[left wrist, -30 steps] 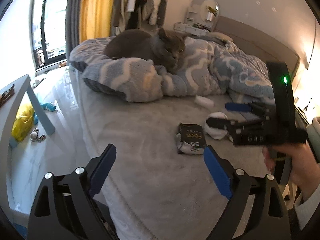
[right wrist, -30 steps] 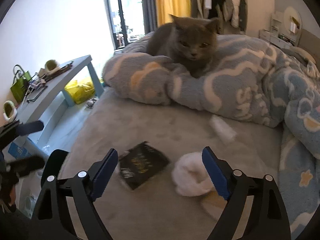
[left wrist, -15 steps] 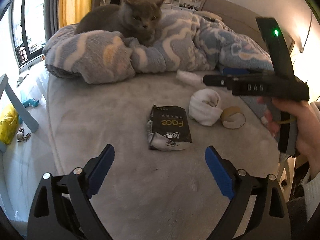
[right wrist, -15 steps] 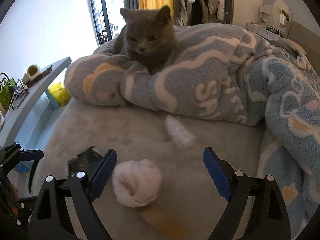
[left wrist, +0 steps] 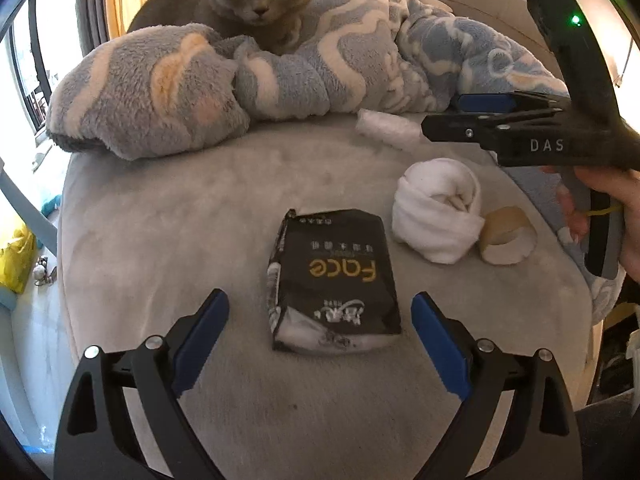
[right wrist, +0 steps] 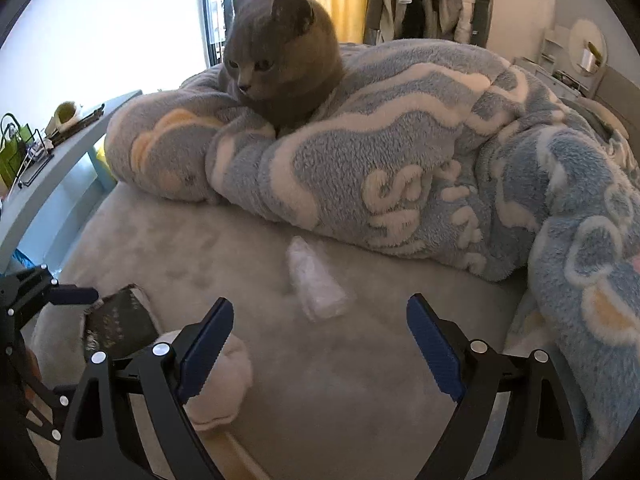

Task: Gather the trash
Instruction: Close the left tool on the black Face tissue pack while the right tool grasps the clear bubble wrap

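Note:
A black tissue packet [left wrist: 334, 278] marked "Face" lies on the grey bed [left wrist: 160, 208], just ahead of my open, empty left gripper [left wrist: 320, 320]. A white balled sock [left wrist: 438, 210], a cardboard tape core [left wrist: 506, 236] and a clear crumpled wrapper [left wrist: 386, 128] lie to its right. My right gripper [right wrist: 320, 328] is open and empty, with the wrapper [right wrist: 316, 280] just ahead between its fingers. The sock [right wrist: 224, 384] sits under its left finger and the packet [right wrist: 118, 322] lies to the left. The right gripper also shows from the side in the left wrist view [left wrist: 444, 114].
A grey cat [right wrist: 280, 64] lies on a rolled blue-and-white fleece blanket [right wrist: 400, 152] along the back of the bed. A light blue side table [right wrist: 52, 160] with clutter stands left of the bed. A yellow bag [left wrist: 14, 260] lies on the floor.
Both grippers have moved forward over the bed. The packet now lies close before the left gripper, and the right gripper has passed over the sock towards the wrapper. Both stayed open.

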The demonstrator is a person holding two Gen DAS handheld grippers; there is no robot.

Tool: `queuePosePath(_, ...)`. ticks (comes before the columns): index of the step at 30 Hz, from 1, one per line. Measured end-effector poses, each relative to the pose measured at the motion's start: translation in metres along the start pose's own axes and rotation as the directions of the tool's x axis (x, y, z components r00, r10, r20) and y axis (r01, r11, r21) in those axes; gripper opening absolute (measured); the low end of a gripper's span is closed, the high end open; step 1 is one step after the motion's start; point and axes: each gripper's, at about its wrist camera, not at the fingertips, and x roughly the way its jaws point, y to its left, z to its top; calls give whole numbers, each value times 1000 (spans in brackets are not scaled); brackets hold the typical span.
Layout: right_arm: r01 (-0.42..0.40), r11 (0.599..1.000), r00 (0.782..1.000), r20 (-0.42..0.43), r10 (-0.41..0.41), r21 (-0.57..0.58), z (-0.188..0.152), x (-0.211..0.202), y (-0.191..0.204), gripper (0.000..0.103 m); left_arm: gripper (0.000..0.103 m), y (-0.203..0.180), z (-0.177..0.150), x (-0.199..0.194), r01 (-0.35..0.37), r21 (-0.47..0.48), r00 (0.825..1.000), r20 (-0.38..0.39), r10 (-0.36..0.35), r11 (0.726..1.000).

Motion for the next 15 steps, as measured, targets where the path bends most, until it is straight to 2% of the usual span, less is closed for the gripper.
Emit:
queuePosePath(2, -9, 1000, 1000, -3, 9, -1, 1, 5, -3, 89, 93, 2, 3, 3, 5, -9, 1000, 5, -5, 1000)
queuePosePath(9, -24, 999, 1000, -15, 24, -33, 3, 23, -5, 89, 78, 3, 13, 16, 6, -23, 1000, -5, -6, 1000)
queuePosePath(11, -36, 999, 999, -22, 35, -36, 4, 28, -6, 83, 75, 2, 16, 19, 4, -20, 1000, -15, -4, 1000)
queuePosePath(15, -39, 998, 999, -32, 38, -44, 7, 37, -6, 77, 68, -2, 21, 27, 4, -8, 1000, -23, -4, 1000)
